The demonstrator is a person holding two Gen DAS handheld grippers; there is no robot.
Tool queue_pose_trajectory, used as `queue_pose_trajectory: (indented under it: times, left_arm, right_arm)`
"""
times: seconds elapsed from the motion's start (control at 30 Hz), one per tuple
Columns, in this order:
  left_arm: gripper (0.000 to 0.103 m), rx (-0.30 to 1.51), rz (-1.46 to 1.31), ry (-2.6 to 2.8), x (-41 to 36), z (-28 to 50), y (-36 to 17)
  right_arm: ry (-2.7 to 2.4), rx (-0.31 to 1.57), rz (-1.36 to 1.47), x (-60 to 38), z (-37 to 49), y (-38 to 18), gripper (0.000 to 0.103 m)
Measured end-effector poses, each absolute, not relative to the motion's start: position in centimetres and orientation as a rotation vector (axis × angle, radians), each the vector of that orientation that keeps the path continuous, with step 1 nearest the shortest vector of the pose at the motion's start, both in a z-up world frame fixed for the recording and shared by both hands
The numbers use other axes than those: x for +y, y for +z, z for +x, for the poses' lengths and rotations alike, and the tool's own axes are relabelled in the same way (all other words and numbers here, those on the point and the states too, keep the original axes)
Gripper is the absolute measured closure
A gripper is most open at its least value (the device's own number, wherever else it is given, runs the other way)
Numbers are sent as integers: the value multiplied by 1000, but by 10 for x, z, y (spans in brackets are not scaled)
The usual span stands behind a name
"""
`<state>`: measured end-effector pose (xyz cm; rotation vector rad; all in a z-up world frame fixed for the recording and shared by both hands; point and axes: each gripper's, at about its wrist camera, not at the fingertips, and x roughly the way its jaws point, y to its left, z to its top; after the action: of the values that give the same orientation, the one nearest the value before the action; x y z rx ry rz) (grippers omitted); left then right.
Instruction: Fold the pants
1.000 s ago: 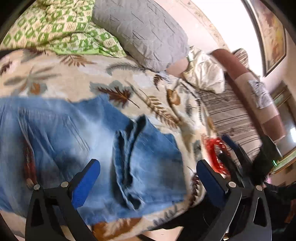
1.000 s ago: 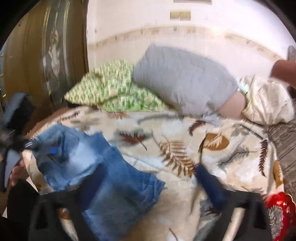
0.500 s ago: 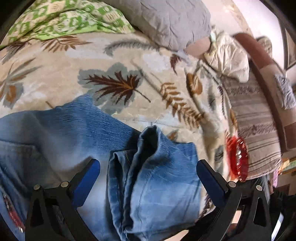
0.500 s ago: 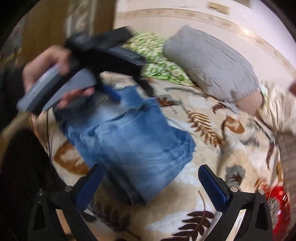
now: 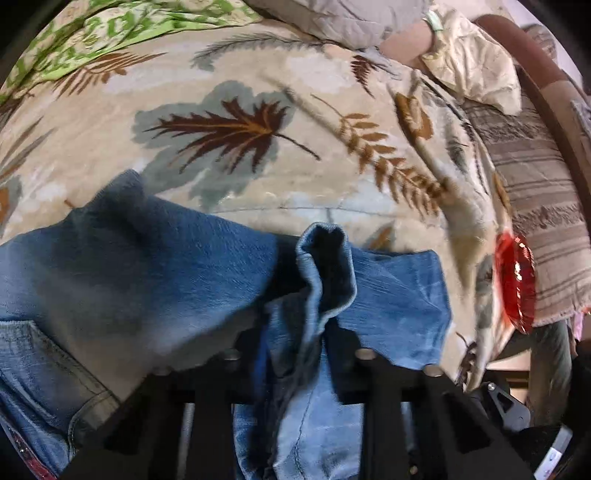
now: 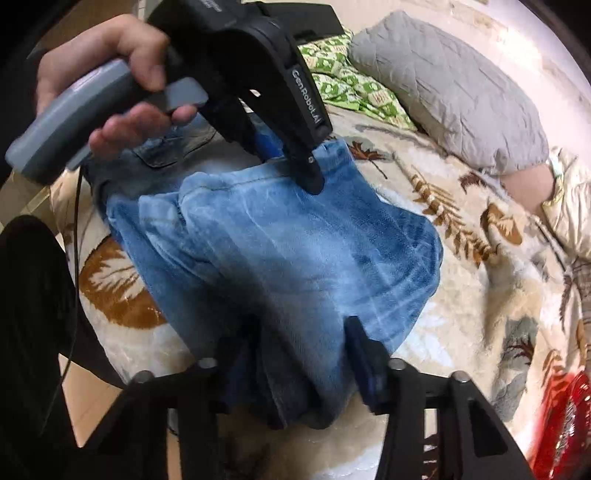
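Nearest in the right wrist view, the right gripper [image 6: 306,365] is closing its jaws, and a thick bunched edge of the jeans [image 6: 295,258] is already between the blue pads. In the left wrist view the left gripper [image 5: 291,343] is also closing, with a rumpled fold of denim standing up between its fingers. From the right wrist view its tip comes down on the far edge of the jeans, with the hand [image 6: 110,74] squeezing the grey handle. The jeans lie partly folded on the near part of the blanket [image 5: 332,184], which has a leaf pattern. Denim is probably heavy, soft but a little stiff, and not slippery, so it is best to take it at the thick hems or folded edges. Farther away lie a grey pillow [image 6: 450,88] and a green cloth [image 5: 110,29].
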<state>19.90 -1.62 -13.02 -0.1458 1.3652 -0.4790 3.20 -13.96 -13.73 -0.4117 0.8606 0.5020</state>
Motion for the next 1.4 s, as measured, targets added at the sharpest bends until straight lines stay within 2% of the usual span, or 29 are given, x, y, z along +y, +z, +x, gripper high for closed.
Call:
queue_pose_trajectory:
  times: [0.23,0.43,0.63,0.67,0.7,0.73,0.77,0.8,0.9,0.93,0.97,1.0,1.07,1.23,1.4]
  left_arm:
    - [82,1206,-142,-583,-16,192,-85]
    - [81,1343,-114,-457,-10,208,-140]
    - [77,1317,-109,-463,-9,205,-138]
    - [67,1309,-120,-477,-8,204,-136]
    - [59,1298,-132,-484,-7,203,-134]
    - [38,1285,-146,-477,-9,201,-131]
    - [20,1268,-159,-466,-7,198,-125]
    - [14,1250,-165,-456,-5,196,-120]
    - [11,1180,-197,-462,9,182,-97]
    - [9,1156,-218,-468,17,176,-88]
    - [2,1128,-239,-464,28,168,-80]
    - [0,1101,-255,-450,39,162,-73]
    - [0,1032,-292,-384,69,144,-60]
    - [0,898,-405,-199,155,96,-50]
    - [0,811,-540,-80,217,48,-60]
  right_arm:
    - [503,797,-428,-142,10,-131,73]
    - [509,808,-466,-137,10,-136,74]
    - [501,809,-482,-132,9,-140,73]
    - [499,807,-472,-133,9,-139,70]
    - [489,803,-465,-134,10,-139,58]
    - [471,803,-466,-135,11,-139,33]
    - [437,796,-470,-137,12,-139,23]
    - [426,778,-465,-141,13,-138,20]
    - [462,780,-400,-152,9,-126,19]
    - [460,777,-381,-156,9,-121,17]
    - [457,770,-356,-162,9,-115,14]
    - [455,765,-331,-167,11,-108,7]
    - [455,747,-282,-175,16,-93,1]
    - [533,748,-163,-166,58,-56,1]
    - [649,764,-163,-107,113,-26,1]
